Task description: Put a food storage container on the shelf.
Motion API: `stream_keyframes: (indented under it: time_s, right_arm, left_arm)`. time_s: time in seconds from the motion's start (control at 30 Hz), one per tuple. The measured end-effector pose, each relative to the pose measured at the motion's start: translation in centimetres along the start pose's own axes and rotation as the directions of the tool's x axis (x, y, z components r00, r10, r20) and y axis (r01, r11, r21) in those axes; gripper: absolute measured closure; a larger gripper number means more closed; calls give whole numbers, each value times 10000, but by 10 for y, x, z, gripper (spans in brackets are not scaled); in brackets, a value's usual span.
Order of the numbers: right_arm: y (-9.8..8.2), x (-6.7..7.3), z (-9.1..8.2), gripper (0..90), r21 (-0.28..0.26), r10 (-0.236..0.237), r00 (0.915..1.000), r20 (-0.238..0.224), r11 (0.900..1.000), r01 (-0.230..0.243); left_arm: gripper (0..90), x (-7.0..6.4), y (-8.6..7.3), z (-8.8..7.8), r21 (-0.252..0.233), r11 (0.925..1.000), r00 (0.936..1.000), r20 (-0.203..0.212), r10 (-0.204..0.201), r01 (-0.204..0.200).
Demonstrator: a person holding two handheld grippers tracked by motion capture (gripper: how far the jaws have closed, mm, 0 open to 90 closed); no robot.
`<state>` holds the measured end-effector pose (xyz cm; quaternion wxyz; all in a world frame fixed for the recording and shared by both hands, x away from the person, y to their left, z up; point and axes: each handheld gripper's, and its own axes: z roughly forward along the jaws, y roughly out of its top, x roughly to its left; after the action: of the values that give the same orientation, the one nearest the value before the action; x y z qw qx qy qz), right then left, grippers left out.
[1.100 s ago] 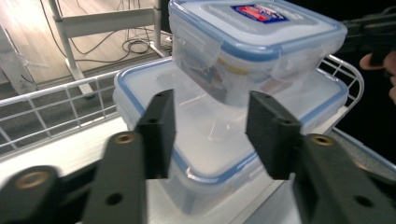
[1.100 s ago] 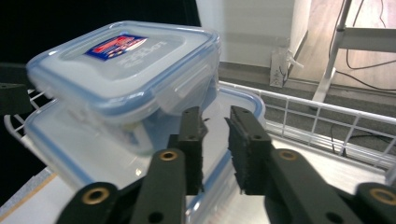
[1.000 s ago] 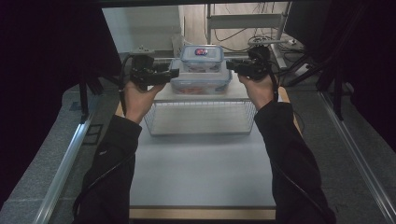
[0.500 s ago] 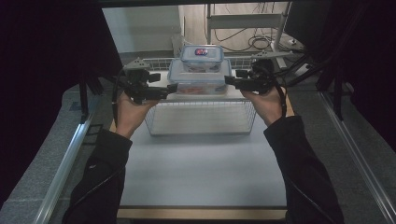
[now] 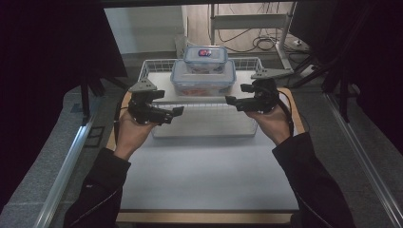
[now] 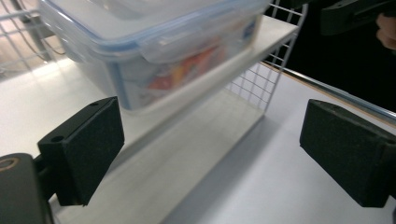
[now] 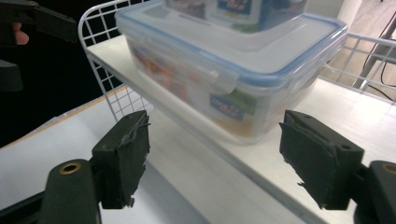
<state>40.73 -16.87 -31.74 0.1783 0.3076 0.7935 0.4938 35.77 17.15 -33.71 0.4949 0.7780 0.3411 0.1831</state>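
Large lidded container (image 5: 203, 77) sits on wire-shelf board (image 5: 161, 80), small container (image 5: 205, 59) stacked on top. Left tongs (image 5: 179, 111) and right tongs (image 5: 229, 100) both empty, jaws just been opening wide. Risk: bumping shelf, top box sliding off.

White wire shelf (image 5: 157, 64) on table (image 5: 204, 175), 2 stacked containers (image 5: 203, 78) atop.

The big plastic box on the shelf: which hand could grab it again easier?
Probably the right gripper: its open jaws face the big plastic box squarely. The left gripper, open too, aims below it, box off to one side.
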Motion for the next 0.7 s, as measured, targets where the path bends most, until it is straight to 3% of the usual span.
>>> stream_keyframes:
  time_s: [0.23, 0.4, 0.7]
  right_arm:
    - [-11, 12, 0, 192, 168, -348, 9992, -177, 9992, 351]
    - [-19, 19, 1, 163, 331, -552, 9982, -214, 9979, 559]
    - [-40, 26, 2, 104, 582, -603, 9975, -355, 9964, 623]
  left_arm:
    - [49, -11, -17, 0, 266, 9993, 9996, 34, 268, -269]
    - [46, -15, -30, -1, 243, 9994, 9996, 110, 243, -245]
    - [43, -23, -58, 0, 307, 9991, 9995, 133, 288, -292]
